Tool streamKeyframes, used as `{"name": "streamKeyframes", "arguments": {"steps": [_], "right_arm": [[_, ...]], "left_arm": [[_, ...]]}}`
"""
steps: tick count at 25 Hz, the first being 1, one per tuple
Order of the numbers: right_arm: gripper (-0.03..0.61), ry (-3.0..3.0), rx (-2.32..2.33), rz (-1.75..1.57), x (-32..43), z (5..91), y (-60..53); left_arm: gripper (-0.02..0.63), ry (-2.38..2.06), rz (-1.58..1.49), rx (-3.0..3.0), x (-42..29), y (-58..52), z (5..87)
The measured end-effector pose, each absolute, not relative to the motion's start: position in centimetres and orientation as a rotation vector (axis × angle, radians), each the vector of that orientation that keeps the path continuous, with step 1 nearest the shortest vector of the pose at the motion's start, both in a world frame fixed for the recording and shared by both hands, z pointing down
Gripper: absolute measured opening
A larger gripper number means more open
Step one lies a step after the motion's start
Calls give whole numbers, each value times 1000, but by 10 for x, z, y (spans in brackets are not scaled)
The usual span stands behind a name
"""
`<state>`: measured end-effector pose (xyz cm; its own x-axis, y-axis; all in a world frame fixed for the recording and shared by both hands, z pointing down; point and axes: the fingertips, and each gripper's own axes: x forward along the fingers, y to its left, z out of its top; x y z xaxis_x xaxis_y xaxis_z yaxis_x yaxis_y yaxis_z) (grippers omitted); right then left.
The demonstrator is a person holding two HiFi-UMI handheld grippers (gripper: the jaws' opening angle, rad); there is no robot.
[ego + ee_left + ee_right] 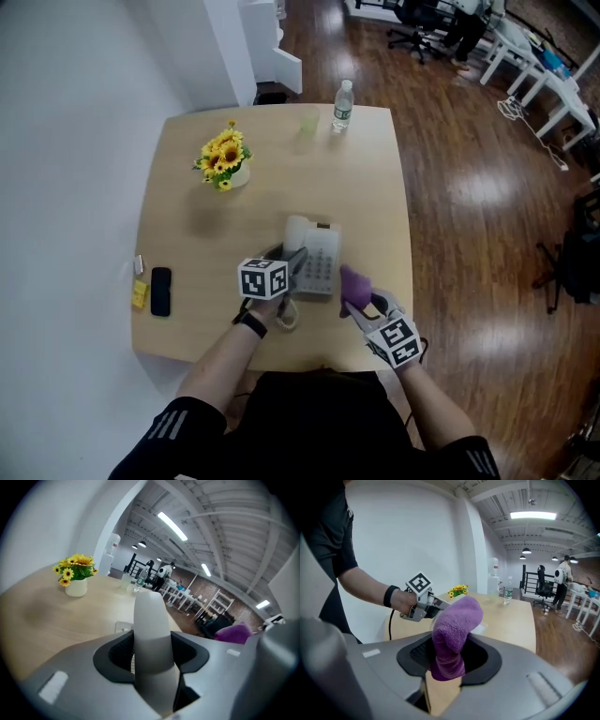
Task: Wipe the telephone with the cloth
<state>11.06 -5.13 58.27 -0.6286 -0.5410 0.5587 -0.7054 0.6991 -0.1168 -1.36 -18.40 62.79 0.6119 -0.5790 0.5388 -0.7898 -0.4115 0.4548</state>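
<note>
A pale grey desk telephone (319,264) lies near the table's front edge. My left gripper (292,265) is shut on its handset (151,634), held lifted over the phone's left side; the handset fills the gap between the jaws in the left gripper view. My right gripper (359,302) is shut on a purple cloth (452,634), which bunches up out of the jaws. In the head view the cloth (355,284) sits just right of the phone's front corner. The left gripper (423,603) shows in the right gripper view.
On the light wooden table (234,216) stand a pot of sunflowers (224,159), a water bottle (343,104) and a clear cup (308,123) at the back. A black phone (160,291) and a yellow item (140,293) lie at the left edge.
</note>
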Motion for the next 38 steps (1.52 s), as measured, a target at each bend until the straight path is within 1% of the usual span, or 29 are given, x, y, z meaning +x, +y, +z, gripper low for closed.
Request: {"name": "streamKeyframes", "arguments": {"steps": [4,7,10,13,16,19,23,26,31,38], "right_arm": [[147,-2471,973,411,105,555,-67],[147,-2507,969,333,99,531,-84],[147,-2558,958,211,92,496,-104],[147,-2632,922,64,74,443,-119],[147,-2690,844,-101,47,388,-123],[147,-2670,734,-308,18,351,-118],[146,-2583,616,-529,-17,338,-104],[143,-2511,558,-637,-26,342,-92],[141,-2423,438,-703,-25,360,-70],[141,-2482,585,-643,-19,337,-87]], "left_arm": [[212,-749,21,2262,-6,-161,551],[211,-526,-255,2280,-15,-142,492],[210,-338,-459,2292,-27,-123,439],[210,-196,-589,2320,-36,-105,403],[209,-139,-636,2351,-39,-92,383],[209,-106,-656,2360,-38,-85,370],[209,-77,-646,2388,-36,-75,360],[209,-96,-645,2390,-37,-76,358],[209,-116,-613,2390,-41,-75,365],[209,-68,-627,2400,-32,-68,358]]}}
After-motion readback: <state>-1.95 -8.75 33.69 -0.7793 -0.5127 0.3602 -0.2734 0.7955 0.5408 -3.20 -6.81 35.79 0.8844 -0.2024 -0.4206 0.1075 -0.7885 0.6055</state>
